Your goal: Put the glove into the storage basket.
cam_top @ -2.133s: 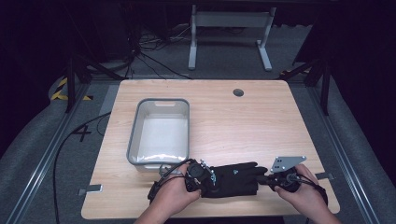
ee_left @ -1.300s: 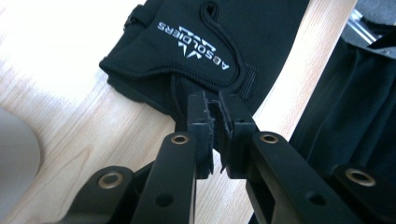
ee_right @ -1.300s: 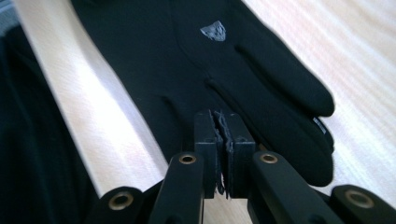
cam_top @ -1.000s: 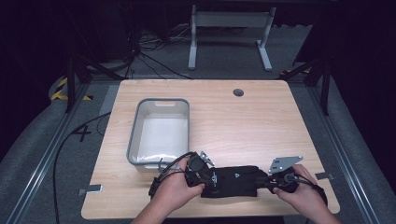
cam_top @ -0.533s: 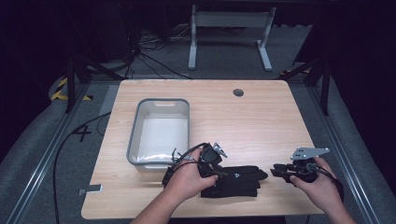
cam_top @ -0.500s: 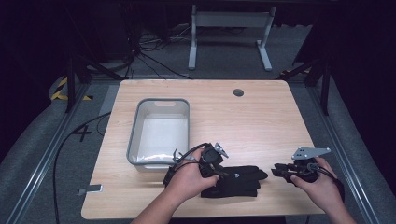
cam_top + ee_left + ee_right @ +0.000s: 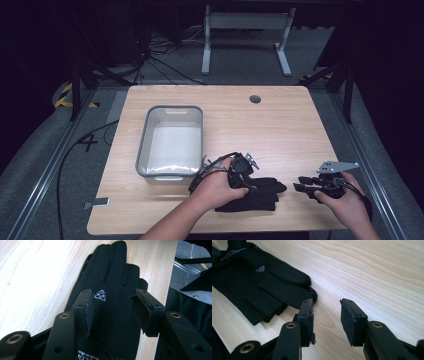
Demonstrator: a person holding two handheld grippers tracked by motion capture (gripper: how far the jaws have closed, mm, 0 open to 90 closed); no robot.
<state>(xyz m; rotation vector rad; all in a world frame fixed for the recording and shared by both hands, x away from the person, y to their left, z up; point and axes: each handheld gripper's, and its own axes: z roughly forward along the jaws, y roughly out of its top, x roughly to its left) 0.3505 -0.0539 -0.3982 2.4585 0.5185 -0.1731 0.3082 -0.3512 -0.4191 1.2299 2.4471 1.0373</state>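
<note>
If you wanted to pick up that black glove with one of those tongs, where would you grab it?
Probably at the cuff end of the black glove, coming down from above with the left tongs, which already hang open over it. The glove lies flat on the table, so its thin fingertips would likely slip out, while the cuff should bunch up.

Left gripper (image 7: 248, 172) and right gripper (image 7: 304, 184): jaws apart, just been opening, nothing clamped; both hands low at the near table edge

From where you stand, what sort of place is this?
Probably a lab or recording studio: a lone wooden table on grey carpet with dark surroundings, loose cables on the floor behind, and yellow-black hazard tape at the left.
</note>
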